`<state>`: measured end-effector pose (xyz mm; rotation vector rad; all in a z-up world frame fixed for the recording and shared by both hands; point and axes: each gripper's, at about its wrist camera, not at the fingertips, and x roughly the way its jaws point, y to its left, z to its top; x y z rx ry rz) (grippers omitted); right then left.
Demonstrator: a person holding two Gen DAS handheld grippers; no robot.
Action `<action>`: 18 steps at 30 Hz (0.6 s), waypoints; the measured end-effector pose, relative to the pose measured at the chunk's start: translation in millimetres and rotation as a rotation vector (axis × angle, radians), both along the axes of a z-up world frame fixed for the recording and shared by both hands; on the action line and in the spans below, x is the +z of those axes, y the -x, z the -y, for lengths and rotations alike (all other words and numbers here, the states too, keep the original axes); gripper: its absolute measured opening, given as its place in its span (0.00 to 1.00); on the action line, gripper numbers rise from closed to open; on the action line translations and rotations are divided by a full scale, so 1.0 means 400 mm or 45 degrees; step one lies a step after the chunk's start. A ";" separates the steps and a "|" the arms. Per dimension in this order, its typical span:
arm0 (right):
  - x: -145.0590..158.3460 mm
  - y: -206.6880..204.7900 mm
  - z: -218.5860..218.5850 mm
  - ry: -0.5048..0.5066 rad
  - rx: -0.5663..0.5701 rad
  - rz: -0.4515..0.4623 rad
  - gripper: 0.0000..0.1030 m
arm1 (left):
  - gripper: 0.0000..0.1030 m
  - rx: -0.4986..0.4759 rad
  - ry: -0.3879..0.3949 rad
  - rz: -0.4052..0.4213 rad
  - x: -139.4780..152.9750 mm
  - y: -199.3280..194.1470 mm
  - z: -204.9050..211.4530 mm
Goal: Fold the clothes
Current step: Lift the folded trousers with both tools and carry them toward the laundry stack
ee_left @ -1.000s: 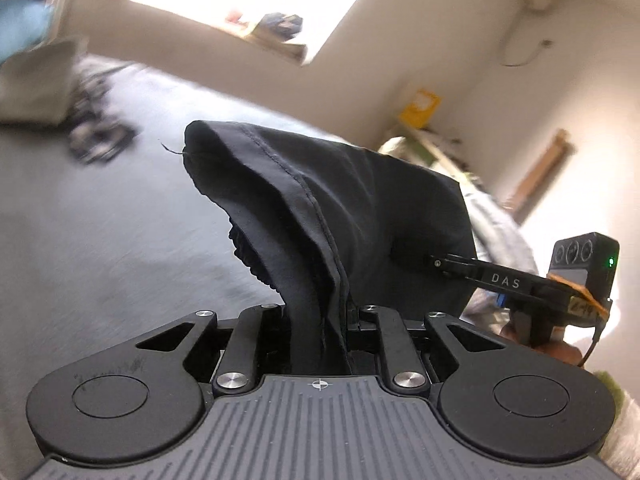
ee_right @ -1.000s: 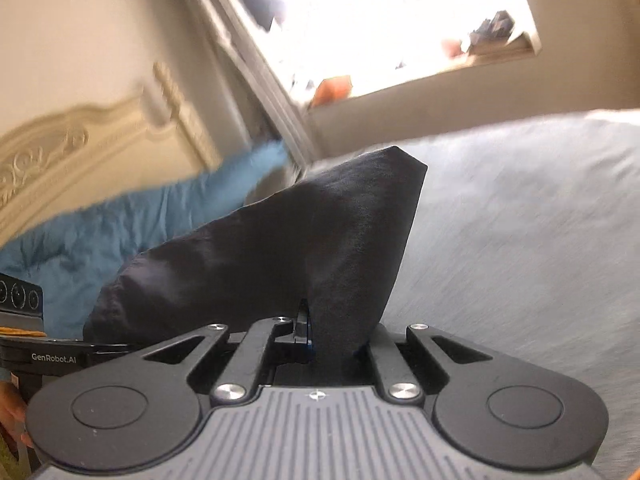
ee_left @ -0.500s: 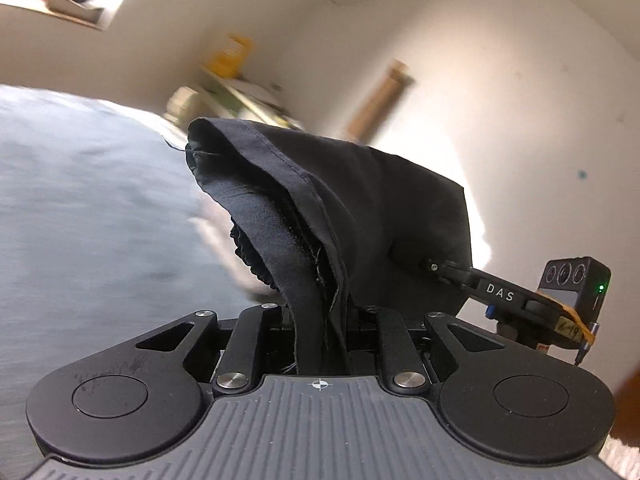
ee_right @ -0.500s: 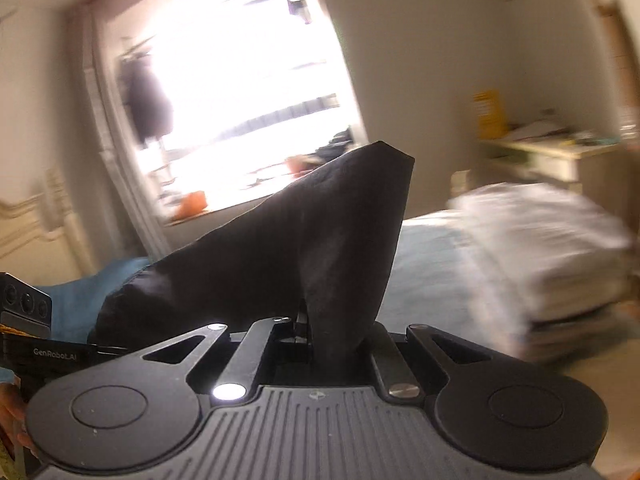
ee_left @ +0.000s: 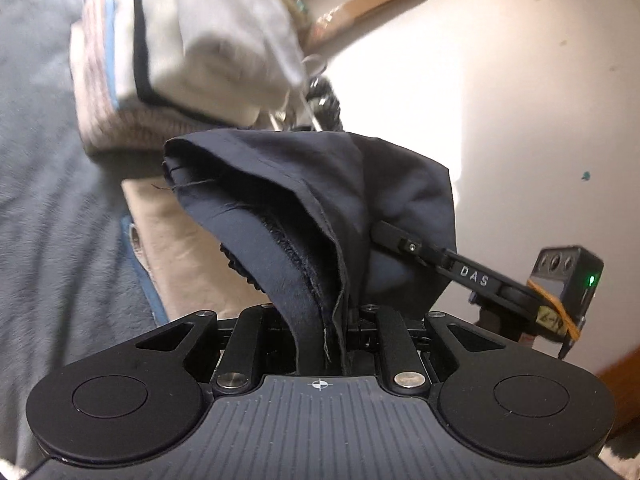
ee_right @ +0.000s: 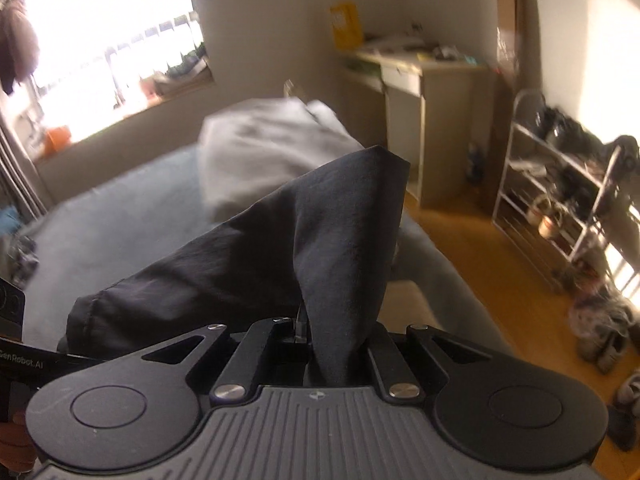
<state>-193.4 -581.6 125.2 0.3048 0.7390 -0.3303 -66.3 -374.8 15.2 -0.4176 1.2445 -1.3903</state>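
A black garment point(ee_left: 320, 184) hangs bunched between both grippers above the grey bed. In the left wrist view my left gripper point(ee_left: 324, 324) is shut on a thick gathered edge of it; cloth covers the fingertips. My right gripper point(ee_left: 460, 270) reaches in from the right, its tip buried in the same cloth. In the right wrist view the right gripper point(ee_right: 336, 344) is shut on a peaked corner of the black garment point(ee_right: 320, 240), and the left gripper point(ee_right: 16, 356) shows at the left edge.
A stack of folded pale clothes point(ee_left: 180, 40) lies on the grey bed cover point(ee_left: 48, 208), with a beige folded piece point(ee_left: 180, 248) below it. Beyond the bed stand a desk point(ee_right: 424, 92) and a wire shoe rack point(ee_right: 560, 184) on wood floor point(ee_right: 500, 264).
Both grippers swung sideways across the bed with the black garment still clamped. The views turned from the window and headboard side to the stack of folded clothes, the desk and the rack.
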 end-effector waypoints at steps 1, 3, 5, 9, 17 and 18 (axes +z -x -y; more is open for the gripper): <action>-0.020 -0.009 0.024 -0.006 -0.001 -0.027 0.04 | 0.13 -0.001 -0.020 -0.004 -0.023 -0.012 0.023; -0.067 -0.041 0.062 -0.036 0.004 -0.060 0.04 | 0.13 0.000 -0.061 -0.010 -0.066 -0.040 0.065; -0.118 -0.066 0.105 -0.073 0.010 -0.085 0.04 | 0.13 -0.014 -0.104 0.017 -0.101 -0.069 0.102; -0.210 -0.090 0.174 -0.151 0.022 -0.140 0.04 | 0.13 -0.034 -0.169 0.038 -0.156 -0.128 0.163; -0.351 -0.129 0.276 -0.351 -0.063 -0.186 0.16 | 0.14 -0.048 -0.249 -0.081 -0.232 -0.207 0.219; -0.364 -0.131 0.291 -0.378 -0.110 -0.192 0.32 | 0.14 -0.049 -0.256 -0.103 -0.243 -0.220 0.219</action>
